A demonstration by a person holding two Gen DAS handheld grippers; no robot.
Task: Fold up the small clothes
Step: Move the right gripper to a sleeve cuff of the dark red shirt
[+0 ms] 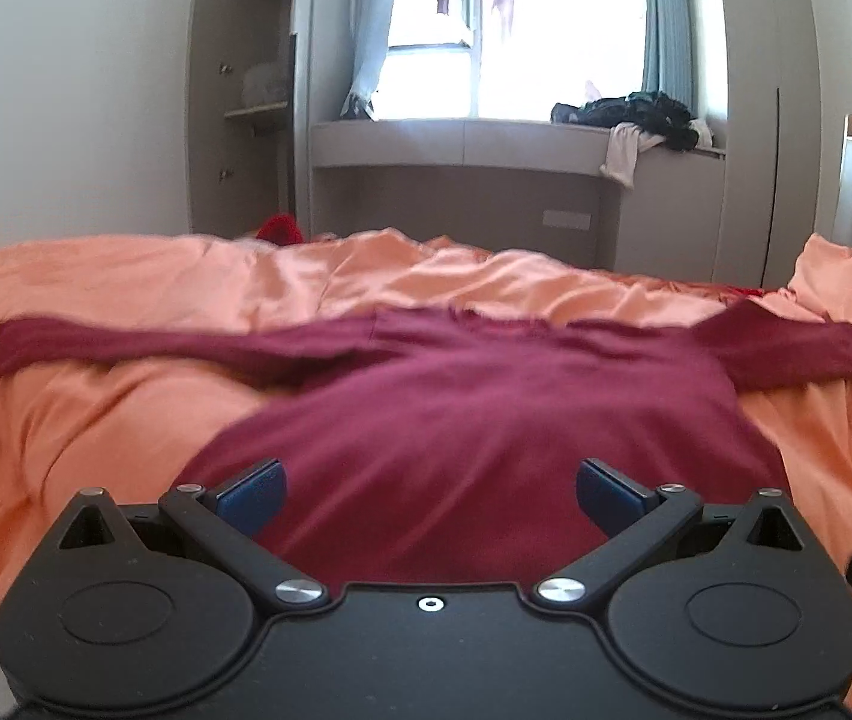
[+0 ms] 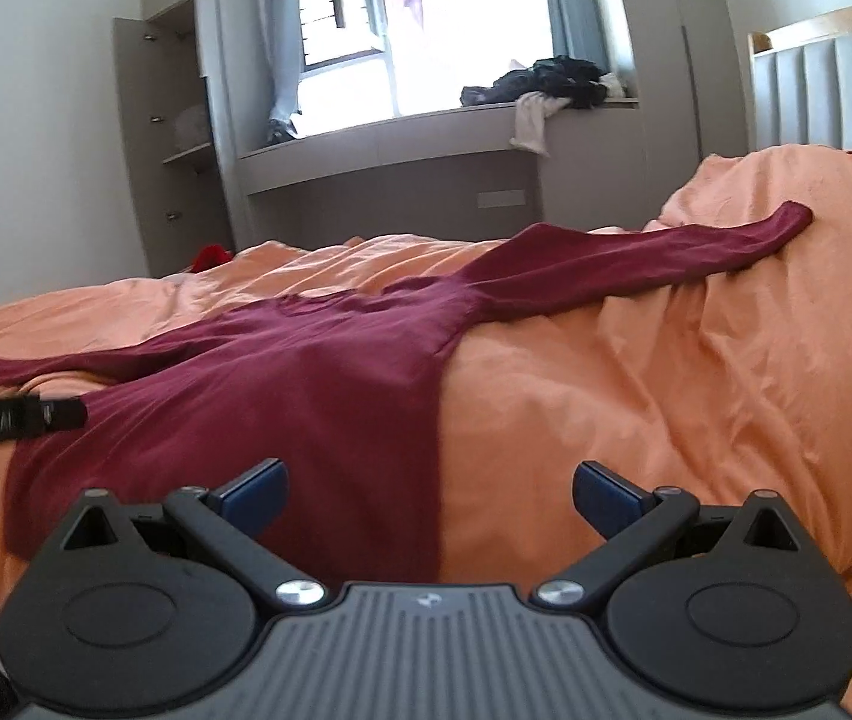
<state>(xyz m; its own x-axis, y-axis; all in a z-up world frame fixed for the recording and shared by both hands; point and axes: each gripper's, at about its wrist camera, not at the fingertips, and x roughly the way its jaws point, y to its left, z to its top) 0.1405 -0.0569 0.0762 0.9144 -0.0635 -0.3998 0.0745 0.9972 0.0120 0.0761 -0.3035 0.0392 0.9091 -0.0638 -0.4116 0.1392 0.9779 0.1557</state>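
Dark red long-sleeved top spread flat on orange duvet, hem toward the cameras, neckline at 12 o'clock, sleeves stretched out toward 9 and 3 o'clock; in right wrist view same top fills the 9–12 o'clock side, right sleeve running up toward 2 o'clock onto a raised hump of duvet

Left gripper jaws spread wide, nothing between the blue pads, sits over lower body of the top near the hem; contact with fabric impossible to tell

Right gripper also wide open and empty, straddling the right side edge of the top: left pad over red fabric, right pad over bare duvet

Black edge of the left gripper body pokes in at 9 o'clock of right wrist view; black bit at 3–4 o'clock in left view, too blurred to identify

Beyond the bed at 12 o'clock: bright window with blue-grey curtains, grey window seat, dark clothes pile on it toward 1 o'clock, open wardrobe shelves at 10–11 o'clock, small red item past the far bed edge, padded headboard at 2 o'clock
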